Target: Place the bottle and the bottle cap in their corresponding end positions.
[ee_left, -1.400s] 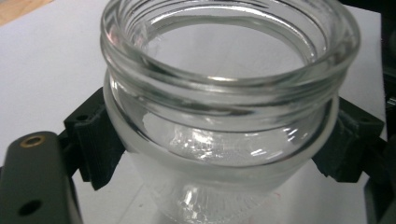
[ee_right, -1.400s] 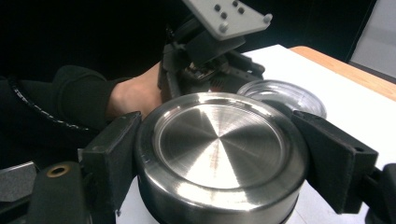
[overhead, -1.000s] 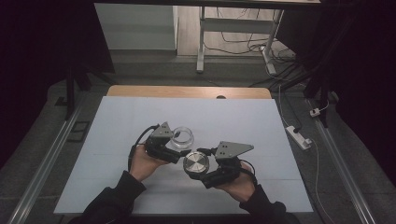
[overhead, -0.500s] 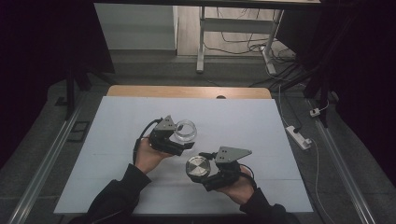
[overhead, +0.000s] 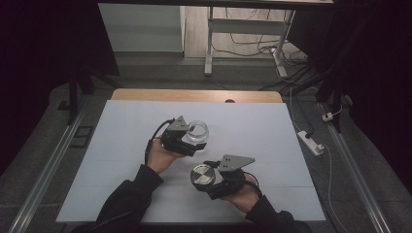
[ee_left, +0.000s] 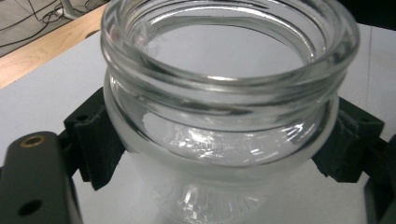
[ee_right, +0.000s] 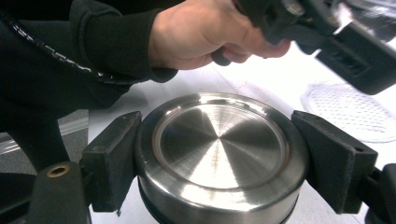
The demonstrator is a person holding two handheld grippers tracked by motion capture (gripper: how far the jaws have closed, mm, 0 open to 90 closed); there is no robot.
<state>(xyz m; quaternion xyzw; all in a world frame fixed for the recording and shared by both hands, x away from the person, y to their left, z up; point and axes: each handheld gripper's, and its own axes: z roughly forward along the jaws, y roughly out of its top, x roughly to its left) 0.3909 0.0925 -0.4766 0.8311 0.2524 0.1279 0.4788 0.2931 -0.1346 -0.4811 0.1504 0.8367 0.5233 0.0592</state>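
Since lifted off: lid (overhead: 202, 175) farther from jar (overhead: 197, 131).

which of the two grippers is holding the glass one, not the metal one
The left gripper: its jaws clamp the clear glass jar, open at the top. The right gripper clamps the round steel lid.

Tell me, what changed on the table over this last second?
The two hands drew apart. The left gripper carried the glass jar a little toward the far side of the table, while the right gripper brought the metal lid down and toward the near edge. A second ago lid and jar were close together. Both grips stayed shut on their things.
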